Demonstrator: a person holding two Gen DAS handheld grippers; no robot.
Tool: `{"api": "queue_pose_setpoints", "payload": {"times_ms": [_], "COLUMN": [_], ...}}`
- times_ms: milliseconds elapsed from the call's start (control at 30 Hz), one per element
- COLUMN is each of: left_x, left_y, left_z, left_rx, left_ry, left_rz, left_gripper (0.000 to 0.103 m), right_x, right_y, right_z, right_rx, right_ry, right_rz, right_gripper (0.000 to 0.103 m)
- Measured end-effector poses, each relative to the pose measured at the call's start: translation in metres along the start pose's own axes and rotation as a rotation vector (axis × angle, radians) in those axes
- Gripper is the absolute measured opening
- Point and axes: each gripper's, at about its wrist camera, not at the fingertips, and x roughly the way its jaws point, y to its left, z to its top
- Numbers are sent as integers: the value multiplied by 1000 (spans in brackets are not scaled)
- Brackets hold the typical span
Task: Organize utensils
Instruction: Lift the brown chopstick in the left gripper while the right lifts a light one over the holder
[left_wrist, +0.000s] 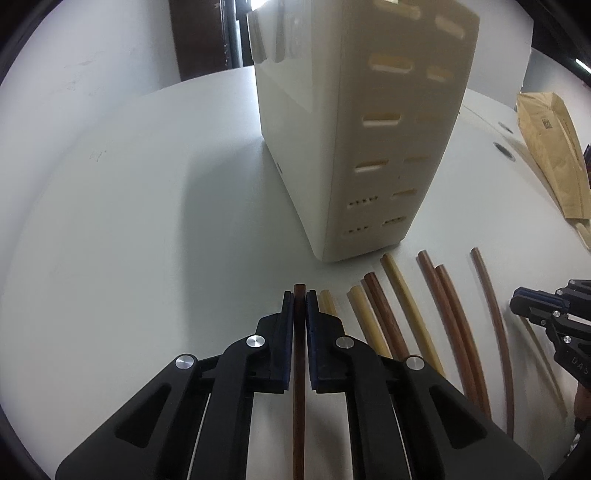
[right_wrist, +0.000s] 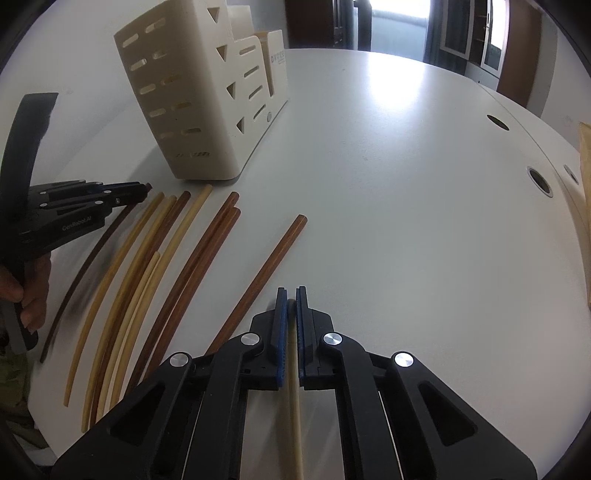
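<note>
My left gripper (left_wrist: 299, 295) is shut on a dark brown chopstick (left_wrist: 299, 369) that runs back between its fingers, just above the white table. It also shows in the right wrist view (right_wrist: 142, 192), left of the pile. My right gripper (right_wrist: 291, 293) is shut on a pale cream chopstick (right_wrist: 294, 406); it shows at the right edge of the left wrist view (left_wrist: 517, 301). Several brown and cream chopsticks (right_wrist: 155, 266) lie side by side on the table, also seen in the left wrist view (left_wrist: 406, 314). The cream slotted utensil holder (left_wrist: 369, 129) stands behind them, also in the right wrist view (right_wrist: 192, 99).
A single brown chopstick (right_wrist: 266, 269) lies apart, just left of my right gripper. A brown paper bag (left_wrist: 554, 155) lies at the far right. Round cable holes (right_wrist: 539, 179) sit in the white table (right_wrist: 406, 184). A dark doorway and windows are behind.
</note>
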Motion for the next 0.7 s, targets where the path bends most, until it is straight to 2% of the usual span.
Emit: {"api": "queue_pose_setpoints", "payload": {"times_ms": [233, 300, 467, 700], "left_x": [-52, -71, -116, -158], "left_y": [14, 18, 26, 14], "left_z": [20, 19, 20, 23], "left_rx": [-49, -63, -112, -109], "left_ry": [-137, -187, -292, -400], "left_rz": [-36, -29, -80, -81], "left_gripper": [6, 6, 6, 6], "right_x": [-37, -51, -87, -123], "right_y": [5, 6, 8, 11], "right_z": [9, 13, 22, 36], "right_rx": [7, 11, 9, -6], "right_ry": [-114, -160, -270, -395], "right_rz": [24, 35, 51, 66], "right_gripper": [5, 5, 5, 5]}}
